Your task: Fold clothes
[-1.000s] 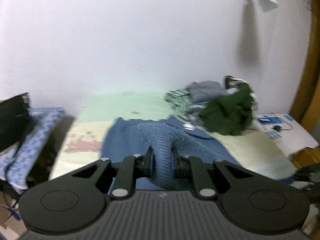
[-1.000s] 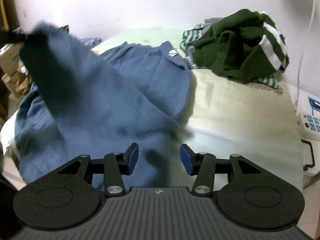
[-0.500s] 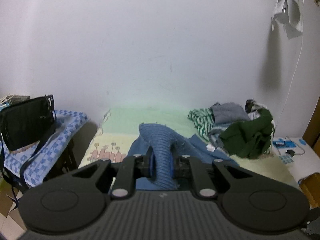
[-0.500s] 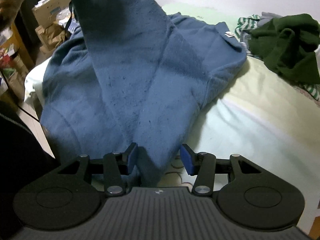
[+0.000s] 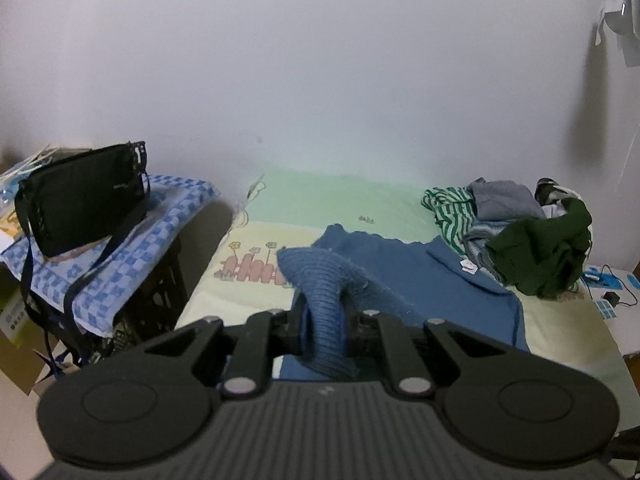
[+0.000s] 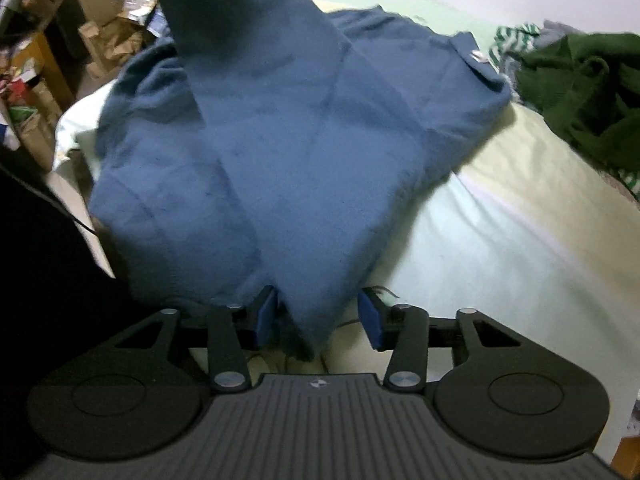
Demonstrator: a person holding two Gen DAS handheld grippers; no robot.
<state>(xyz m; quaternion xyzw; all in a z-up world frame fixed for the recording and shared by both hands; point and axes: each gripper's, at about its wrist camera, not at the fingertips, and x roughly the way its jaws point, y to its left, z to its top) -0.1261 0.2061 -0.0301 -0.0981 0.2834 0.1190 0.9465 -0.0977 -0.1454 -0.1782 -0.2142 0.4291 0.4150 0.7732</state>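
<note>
A blue sweater [image 6: 304, 128] lies spread on the bed [image 6: 500, 232]. My left gripper [image 5: 323, 330] is shut on its ribbed cuff [image 5: 320, 304], and the sleeve runs taut from there down to the sweater's body [image 5: 452, 284]. In the right wrist view that lifted sleeve [image 6: 224, 12] rises to the upper left. My right gripper [image 6: 318, 318] is open, its blue pads on either side of a hanging point of the sweater's near edge, not touching it.
A heap of clothes, dark green [image 5: 540, 256] and green-striped [image 5: 444, 208], lies at the bed's far right. A black bag [image 5: 80, 196] rests on a blue checked cloth left of the bed. Cardboard boxes [image 6: 112, 0] stand on the floor at left. A white wall is behind.
The left gripper has risen and swung left with the cuff, pulling the sleeve up. The right gripper has moved forward to the sweater's near edge, which now hangs between its open fingers.
</note>
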